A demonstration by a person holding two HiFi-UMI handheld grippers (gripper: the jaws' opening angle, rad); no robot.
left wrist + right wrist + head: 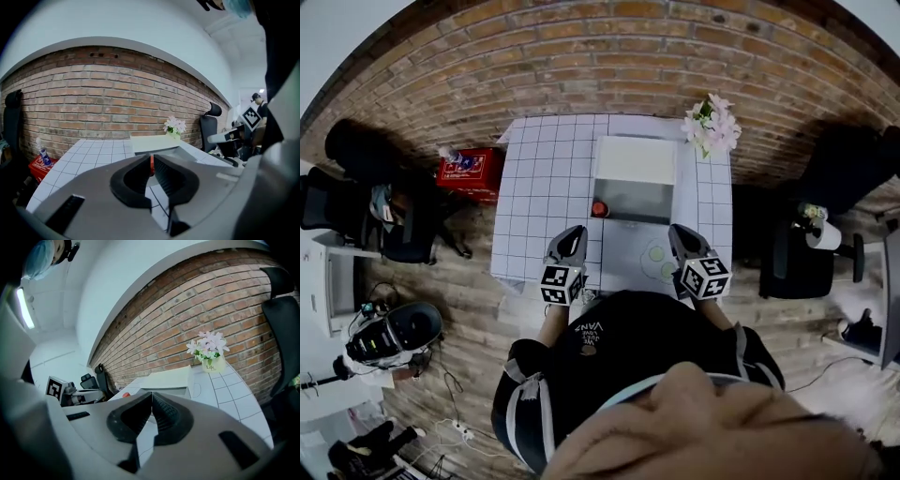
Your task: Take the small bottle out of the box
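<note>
Scene from above and along both grippers. A white table point(544, 187) ruled in a grid stands against a brick wall point(581, 56), with a wooden floor around it. An open box point(636, 159) sits at the table's middle, its pale lid laid back toward the wall and its grey interior facing the person. A red crate point(471, 173) rests on the floor to the table's left. The left gripper point(573, 231) and right gripper point(679, 231) hover over the near edge of the table, well apart. Each has its jaws brought together on nothing. A pot of pale flowers point(711, 122) stands at the far right corner. The small bottle point(600, 208), red-capped, stands at the box's left wall. Whether it is inside or just outside cannot be told.
</note>
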